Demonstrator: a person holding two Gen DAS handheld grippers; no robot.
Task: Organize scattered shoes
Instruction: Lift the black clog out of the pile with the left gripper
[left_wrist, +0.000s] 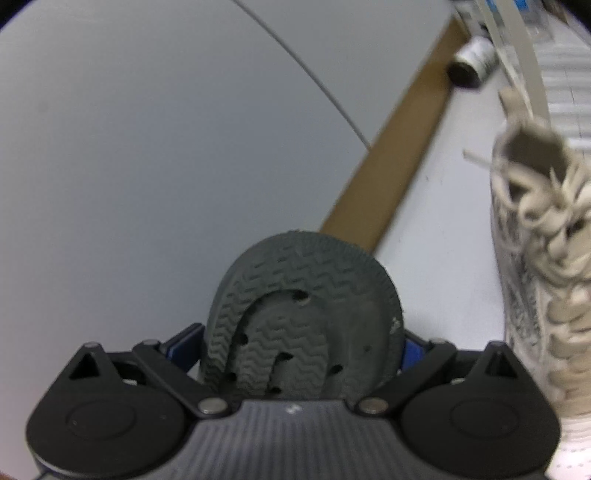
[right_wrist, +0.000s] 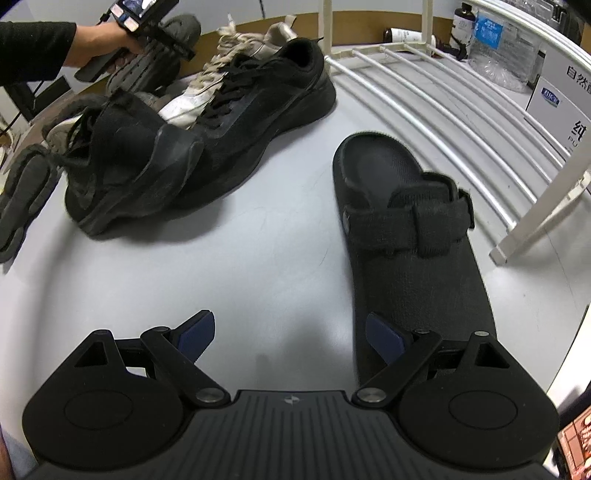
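Observation:
My left gripper (left_wrist: 301, 341) is shut on a grey slipper (left_wrist: 303, 314), sole toward the camera, held up off the table. In the right wrist view that gripper (right_wrist: 162, 33) and slipper (right_wrist: 181, 29) show at the far left, lifted. My right gripper (right_wrist: 290, 332) is open and empty, low over the table. A black strapped sandal (right_wrist: 406, 229) lies just right of it, by the right fingertip (right_wrist: 384, 338). Two black sneakers (right_wrist: 207, 122) lie in a pile with white sneakers (right_wrist: 207, 92). A beige-laced sneaker (left_wrist: 543, 266) stands right of the held slipper.
A white slatted shoe rack (right_wrist: 443, 96) stands at the right. Boxes (right_wrist: 561, 92) and bottles (right_wrist: 461, 22) lie behind it. Another grey slipper (right_wrist: 22, 195) lies at the left table edge. A dark can (left_wrist: 472, 62) lies by the brown table border (left_wrist: 391, 155).

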